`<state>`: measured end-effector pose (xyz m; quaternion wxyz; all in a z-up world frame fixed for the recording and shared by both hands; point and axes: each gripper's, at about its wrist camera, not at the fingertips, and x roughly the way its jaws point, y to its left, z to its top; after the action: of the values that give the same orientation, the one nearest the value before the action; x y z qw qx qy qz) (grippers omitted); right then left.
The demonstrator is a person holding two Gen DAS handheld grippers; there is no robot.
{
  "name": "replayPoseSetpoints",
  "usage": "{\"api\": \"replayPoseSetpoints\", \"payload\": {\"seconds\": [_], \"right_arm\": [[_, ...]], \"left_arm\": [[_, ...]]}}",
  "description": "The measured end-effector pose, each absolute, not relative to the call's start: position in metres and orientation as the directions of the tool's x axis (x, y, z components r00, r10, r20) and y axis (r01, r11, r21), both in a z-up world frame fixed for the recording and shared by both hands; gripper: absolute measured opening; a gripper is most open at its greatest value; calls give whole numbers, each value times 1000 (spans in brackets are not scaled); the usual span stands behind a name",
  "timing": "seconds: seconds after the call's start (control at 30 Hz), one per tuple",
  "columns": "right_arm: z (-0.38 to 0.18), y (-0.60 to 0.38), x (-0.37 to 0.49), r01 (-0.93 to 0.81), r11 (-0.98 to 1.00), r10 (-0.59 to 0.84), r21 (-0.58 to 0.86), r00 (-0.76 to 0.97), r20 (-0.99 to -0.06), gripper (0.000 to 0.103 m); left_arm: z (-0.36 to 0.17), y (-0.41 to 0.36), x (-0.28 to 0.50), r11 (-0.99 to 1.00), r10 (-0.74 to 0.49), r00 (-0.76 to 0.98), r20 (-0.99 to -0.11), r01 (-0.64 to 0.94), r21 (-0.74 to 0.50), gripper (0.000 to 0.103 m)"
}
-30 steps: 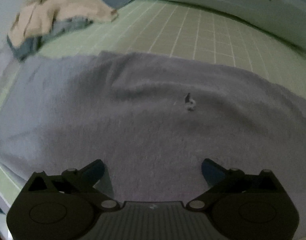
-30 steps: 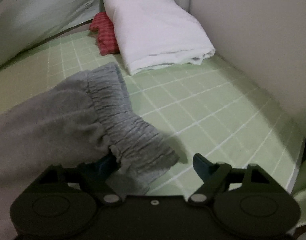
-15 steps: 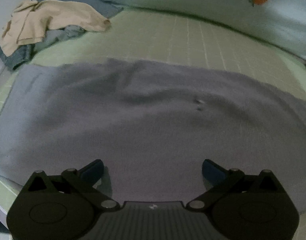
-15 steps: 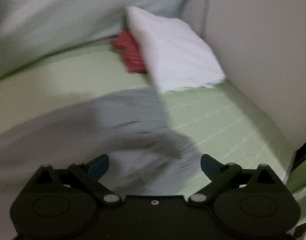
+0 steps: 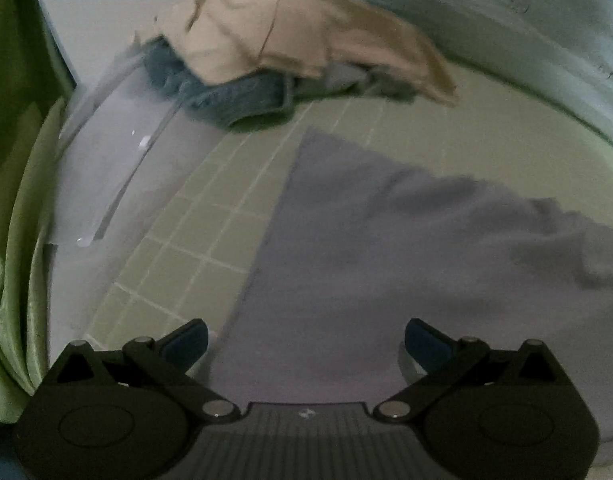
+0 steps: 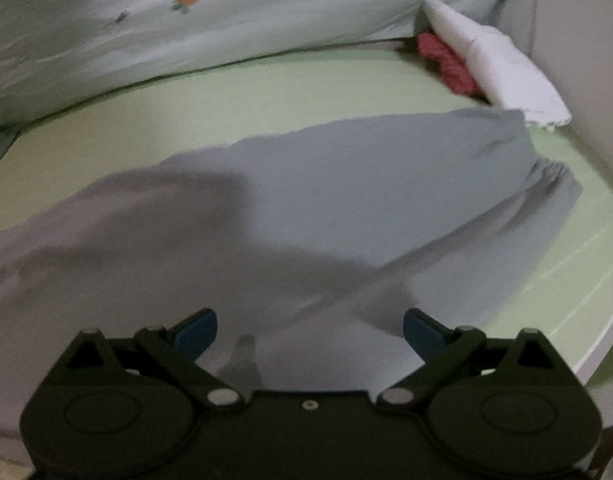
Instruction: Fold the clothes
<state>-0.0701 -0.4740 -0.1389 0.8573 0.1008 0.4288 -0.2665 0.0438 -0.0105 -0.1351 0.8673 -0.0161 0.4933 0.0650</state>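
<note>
A grey garment [image 5: 406,264] lies spread on the green checked mat [image 5: 194,216]. My left gripper [image 5: 306,340] is open and empty, low over the garment's left edge. In the right wrist view the same grey garment [image 6: 306,200] lies flat, its gathered elastic band [image 6: 546,188] at the right end. My right gripper [image 6: 310,330] is open and empty above the garment's near part.
A beige cloth [image 5: 298,36] on a blue denim piece [image 5: 234,96] lies at the back left. A white folded cloth [image 6: 498,68] and a red one [image 6: 446,64] lie at the back right by the wall. A pale quilt [image 6: 186,32] lines the back.
My right gripper has let go of the elastic band and pulled back; the garment now lies flat. My left gripper has shifted toward the garment's left edge.
</note>
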Motion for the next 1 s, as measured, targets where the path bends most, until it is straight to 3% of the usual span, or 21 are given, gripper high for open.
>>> {"api": "replayPoseSetpoints", "payload": {"seconds": [0.47, 0.5, 0.6, 0.67, 0.77, 1.0], "right_arm": [[-140, -391, -65, 536, 841, -365, -79, 453, -814, 101], [-140, -391, -65, 538, 839, -369, -83, 449, -814, 101], [-142, -391, -67, 542, 835, -376, -91, 443, -813, 101], [-142, -394, -71, 547, 834, -372, -80, 448, -813, 101], [-141, -407, -78, 571, 819, -375, -59, 454, -808, 101], [-133, -463, -102, 620, 785, -387, -23, 461, -798, 101]], "left_arm": [[-149, 6, 51, 998, 24, 484, -875, -57, -4, 100], [-147, 4, 50, 999, 16, 494, -869, -37, -3, 96], [-140, -4, 50, 1000, -13, 511, -859, 11, -9, 67], [-136, -9, 52, 999, -30, 515, -856, 26, -19, 39], [-133, -18, 62, 998, -68, 496, -866, 44, -53, 13], [-107, -58, 72, 998, -56, 539, -840, 10, -60, 12]]}}
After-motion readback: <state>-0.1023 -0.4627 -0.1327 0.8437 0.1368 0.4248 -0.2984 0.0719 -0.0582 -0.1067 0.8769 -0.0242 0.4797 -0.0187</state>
